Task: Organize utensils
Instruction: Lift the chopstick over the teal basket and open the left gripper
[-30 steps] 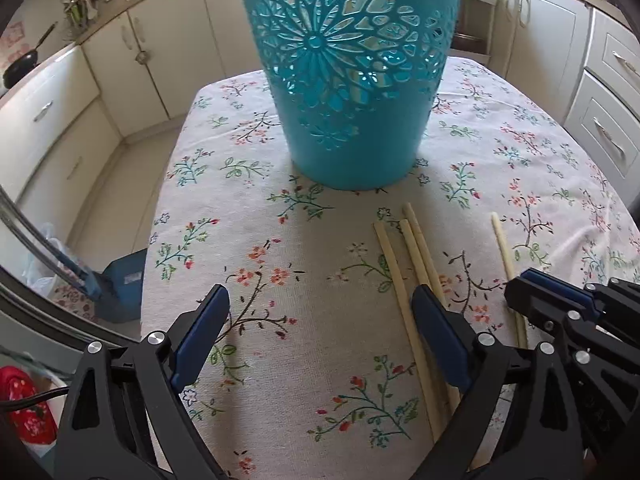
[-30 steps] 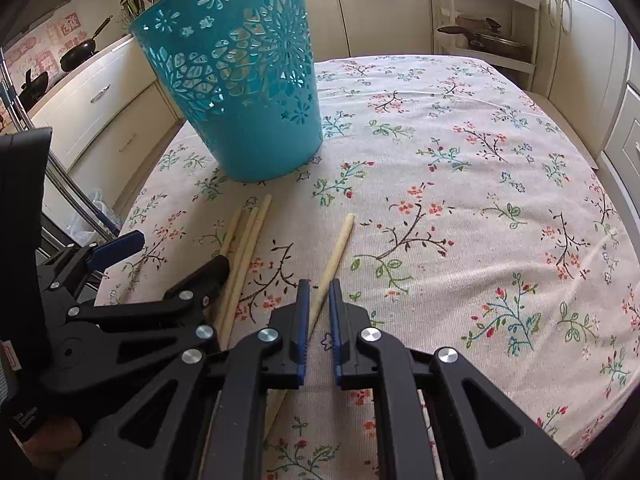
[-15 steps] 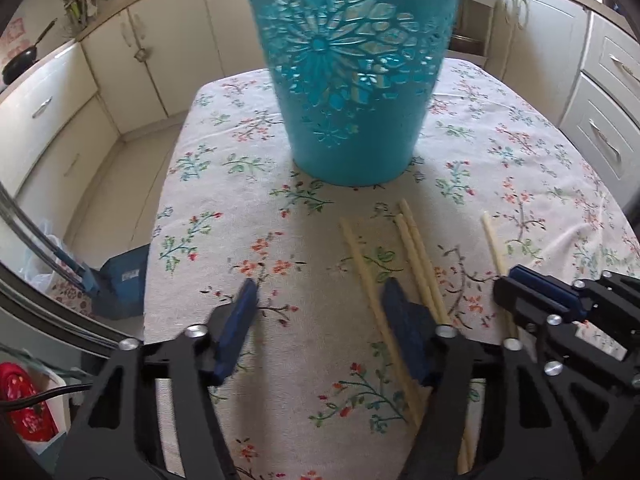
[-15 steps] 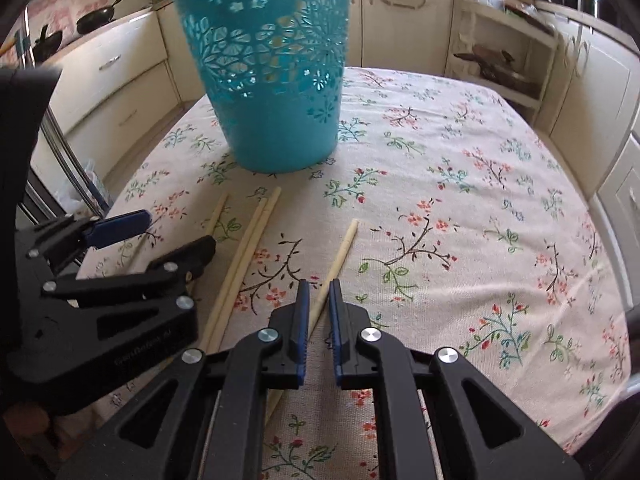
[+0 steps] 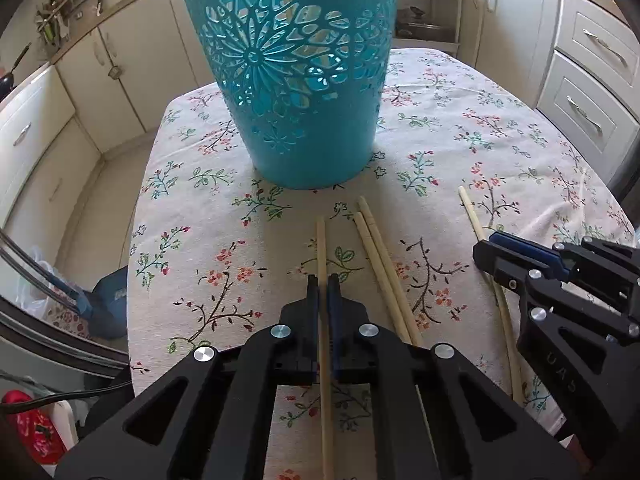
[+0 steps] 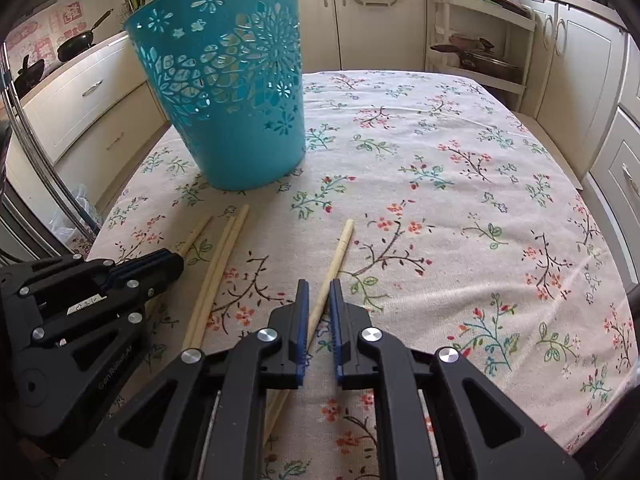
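Chopsticks (image 5: 384, 256) lie beside basket (image 5: 296, 80).

Left tongs (image 5: 323, 282) pinched nearly together; right tongs (image 6: 319, 286) stand slightly parted, low.

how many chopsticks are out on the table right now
4. One is pinched in the left gripper; a touching pair lies just right of it; a fourth chopstick runs between the right gripper fingers. Any inside the blue basket can't be seen.
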{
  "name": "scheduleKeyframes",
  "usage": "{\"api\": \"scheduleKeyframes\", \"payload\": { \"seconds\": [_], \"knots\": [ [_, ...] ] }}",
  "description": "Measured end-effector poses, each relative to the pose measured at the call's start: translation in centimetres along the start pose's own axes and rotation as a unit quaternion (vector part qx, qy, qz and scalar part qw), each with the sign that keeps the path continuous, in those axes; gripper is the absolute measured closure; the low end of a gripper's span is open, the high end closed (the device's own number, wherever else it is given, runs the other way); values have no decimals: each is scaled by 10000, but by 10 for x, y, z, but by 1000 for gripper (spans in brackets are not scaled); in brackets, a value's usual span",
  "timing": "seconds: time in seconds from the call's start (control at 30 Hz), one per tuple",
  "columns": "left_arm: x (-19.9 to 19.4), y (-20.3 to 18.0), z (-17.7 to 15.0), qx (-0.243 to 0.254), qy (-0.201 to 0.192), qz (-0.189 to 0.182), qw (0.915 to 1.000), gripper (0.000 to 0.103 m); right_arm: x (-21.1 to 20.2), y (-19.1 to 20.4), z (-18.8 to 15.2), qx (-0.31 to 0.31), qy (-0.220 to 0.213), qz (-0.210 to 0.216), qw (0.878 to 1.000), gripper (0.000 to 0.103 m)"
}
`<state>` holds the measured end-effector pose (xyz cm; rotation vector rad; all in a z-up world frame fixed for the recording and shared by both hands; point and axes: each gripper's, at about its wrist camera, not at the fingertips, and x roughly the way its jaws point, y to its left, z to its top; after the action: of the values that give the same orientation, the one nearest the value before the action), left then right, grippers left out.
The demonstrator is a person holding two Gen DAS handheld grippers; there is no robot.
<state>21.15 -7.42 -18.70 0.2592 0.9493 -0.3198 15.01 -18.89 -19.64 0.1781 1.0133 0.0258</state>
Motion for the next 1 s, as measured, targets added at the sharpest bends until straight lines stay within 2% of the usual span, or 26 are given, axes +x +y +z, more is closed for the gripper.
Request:
{"api": "scheduleKeyframes", "payload": {
  "seconds": [0.23, 0.53, 0.77, 1.0],
  "knots": [
    [5, -1, 5, 59, -101, 95, 9999, 96, 2, 1, 0, 36, -34, 60, 10000, 91],
    [5, -1, 5, 60, -144, -5, 9999, 98, 3, 11, -1, -173, -103, 29, 9998, 77],
    [-6, 5, 3, -86, -45, -317, 9994, 99, 3, 12, -1, -239, -102, 35, 9997, 73],
    [-53, 31, 17, -497, -401, -798, 9948, 99, 3, 13, -1, -268, -75, 44, 9996, 68]
  ]
}}
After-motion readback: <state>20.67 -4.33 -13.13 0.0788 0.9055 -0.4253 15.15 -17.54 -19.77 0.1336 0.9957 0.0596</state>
